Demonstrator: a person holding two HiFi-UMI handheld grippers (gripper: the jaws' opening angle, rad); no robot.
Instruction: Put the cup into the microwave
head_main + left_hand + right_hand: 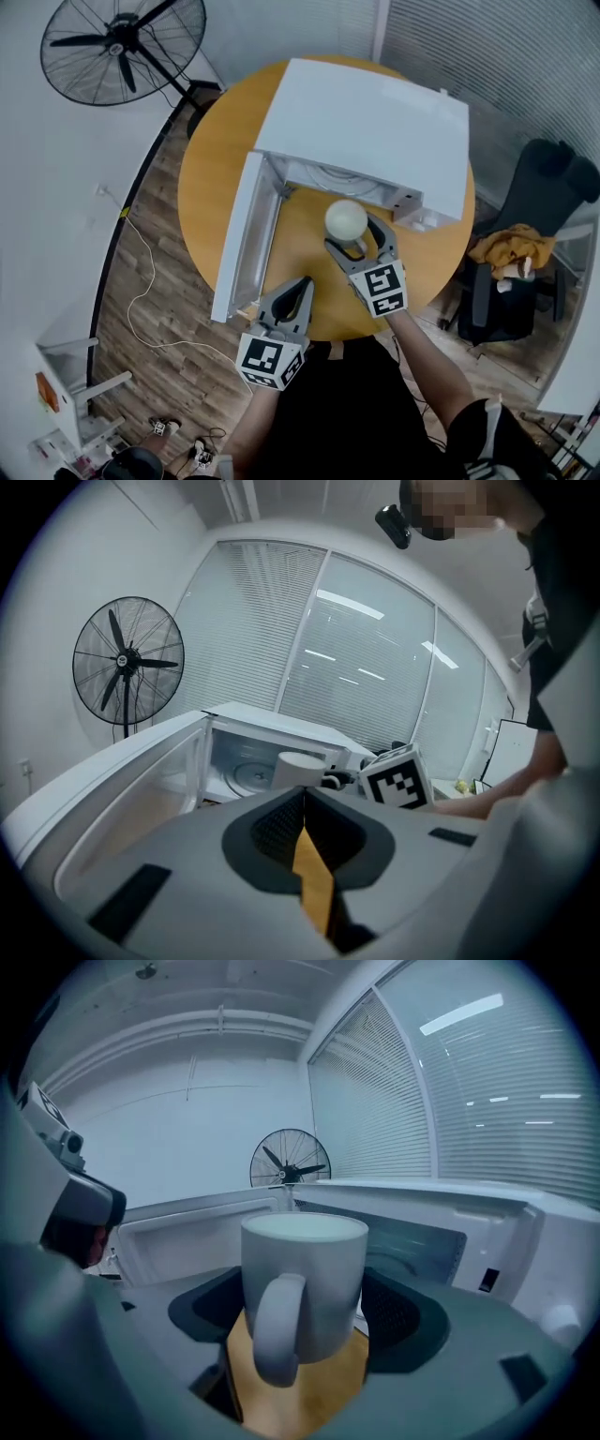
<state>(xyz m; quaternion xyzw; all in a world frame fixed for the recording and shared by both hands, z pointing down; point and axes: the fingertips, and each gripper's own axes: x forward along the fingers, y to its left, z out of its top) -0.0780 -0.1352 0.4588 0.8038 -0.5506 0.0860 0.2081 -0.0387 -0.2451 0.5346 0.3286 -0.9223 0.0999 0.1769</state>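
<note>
A white cup (346,220) (302,1283) is held upright between the jaws of my right gripper (357,236), handle facing the camera in the right gripper view, just in front of the open white microwave (375,131) (450,1232). Its door (240,234) swings out to the left. In the left gripper view the cup (298,768) shows before the oven cavity, whose glass turntable (248,776) is bare. My left gripper (298,298) (302,803) hangs over the table's near edge, jaws pressed together with nothing between them.
The round wooden table (211,178) carries the microwave. A standing fan (122,47) (128,663) is at the far left on the wooden floor, with a white cable (141,281). A black chair (525,244) with yellow cloth stands to the right.
</note>
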